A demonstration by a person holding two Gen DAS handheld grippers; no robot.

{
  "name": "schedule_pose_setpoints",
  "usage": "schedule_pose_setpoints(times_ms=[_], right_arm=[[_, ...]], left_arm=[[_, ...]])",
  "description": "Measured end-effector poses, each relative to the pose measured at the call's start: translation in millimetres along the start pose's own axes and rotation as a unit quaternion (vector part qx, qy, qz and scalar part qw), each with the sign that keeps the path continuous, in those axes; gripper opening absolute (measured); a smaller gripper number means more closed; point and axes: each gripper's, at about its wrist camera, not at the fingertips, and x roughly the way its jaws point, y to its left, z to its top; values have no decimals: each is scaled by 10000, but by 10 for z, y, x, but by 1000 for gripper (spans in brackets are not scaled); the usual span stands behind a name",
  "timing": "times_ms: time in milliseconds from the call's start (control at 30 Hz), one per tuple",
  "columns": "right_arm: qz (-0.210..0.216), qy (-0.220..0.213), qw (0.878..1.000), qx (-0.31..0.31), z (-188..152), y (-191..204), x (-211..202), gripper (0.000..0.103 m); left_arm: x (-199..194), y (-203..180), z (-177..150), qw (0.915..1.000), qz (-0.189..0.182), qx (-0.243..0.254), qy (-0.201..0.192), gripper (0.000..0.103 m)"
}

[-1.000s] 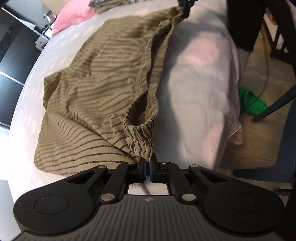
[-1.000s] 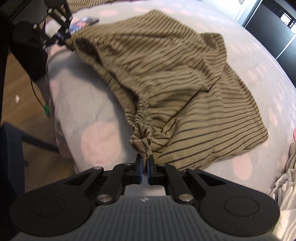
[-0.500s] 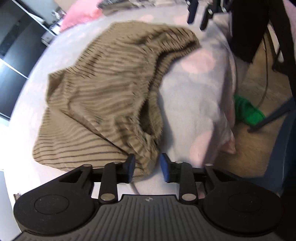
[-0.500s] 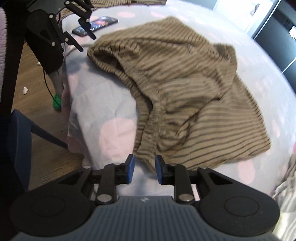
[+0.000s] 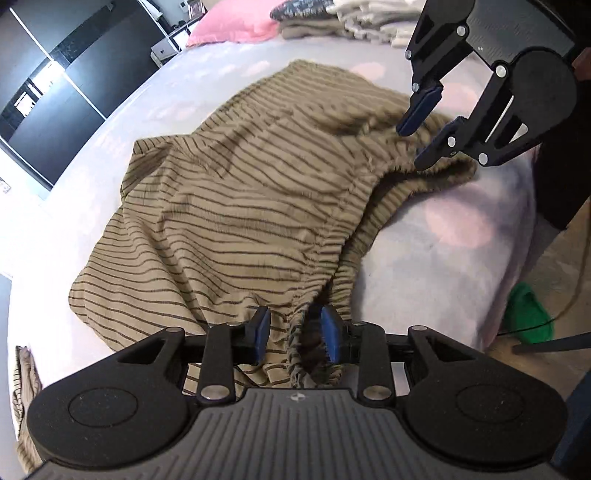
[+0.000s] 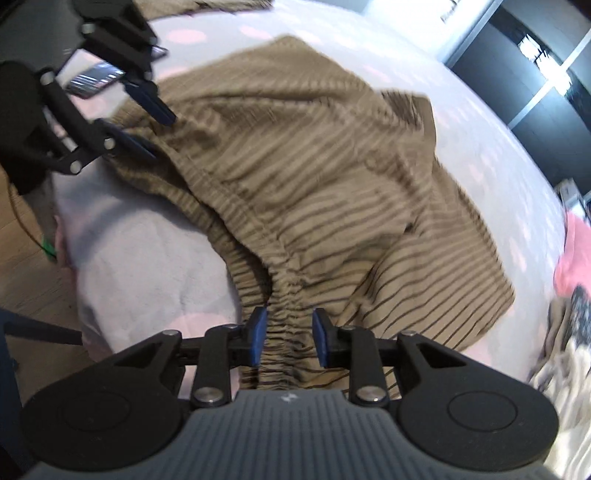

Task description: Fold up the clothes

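The striped olive garment [image 5: 236, 206] lies crumpled on the bed [image 5: 443, 236], its gathered elastic waistband [image 5: 354, 266] running along the bed's near side, close to the edge where the pale, pink-dotted cover drops toward the wooden floor [image 6: 26, 266].

The left hand-held gripper [image 5: 295, 334] hovers over one end of the waistband. Its jaws have just been opening and now stand apart, released, with the bunched fabric lying loosely between the blue pads [image 5: 260, 332] without being pinched.

The right hand-held gripper [image 6: 288, 336] is at the other end of the waistband. Its jaws have also just been opening; the puckered band sits between them, not clamped.

Beyond the garment the bed surface is bare and wide toward the far side. A phone [image 6: 92, 79] rests on the cover near the left hand-held gripper, a pink pillow [image 5: 232, 26] and stacked clothes [image 5: 369, 18] lie at the head end, and a green object [image 5: 528, 314] sits on the floor beside the bed.
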Motion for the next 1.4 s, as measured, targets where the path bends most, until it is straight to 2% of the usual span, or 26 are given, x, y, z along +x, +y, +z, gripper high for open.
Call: schedule_pose_setpoints(times_ms=[67,167,300,367,433,467,667,700,833,900,1033,1167,1300,1400], right_arm=[[5,74,10000,61,-25,-4,72,30],[-160,201,9997,-37,-66,7,152,30],[-264,292,9988,-274,-146,66,150,29],[-227,283,9985,-421,-183,120,121,29],[-202,250,9980,-550,-215,168,88,37],[-211,243,9977,-602,-227,187,78,38],[-399,339,9952,-831,-289,300,82,37],[-462,339,9946,-861,-296,315,79,37],[-718,360,9947,-645,-299,245,59,17],[-889,388,9942,-454,-295,176,53,5],[-1003,232,9947,-47,-237,-3,-99,3],[-719,134,9967,342,-170,-241,-408,3],[-507,358,9980,-76,-204,-187,-571,3],[-495,636,9959,-400,-267,-73,-493,3]], left_arm=[[89,-4,-26,9999,136,-21,97,26],[150,51,-72,9991,331,-156,199,18],[122,27,-125,9990,409,-46,166,6],[101,-32,-149,9987,451,141,162,5],[91,-75,-163,9983,499,255,155,5],[90,-80,-167,9982,515,263,159,5],[95,-76,-168,9980,520,249,256,5],[92,-83,-175,9978,542,280,256,5],[63,-130,-206,9968,624,439,249,4],[52,-167,-224,9958,682,560,253,3],[-44,-219,-247,9922,777,969,120,2],[-288,-222,-262,9868,593,1506,-46,2],[-458,-297,-325,9757,343,2164,-35,2],[-415,-384,-381,9704,139,2408,125,2]])
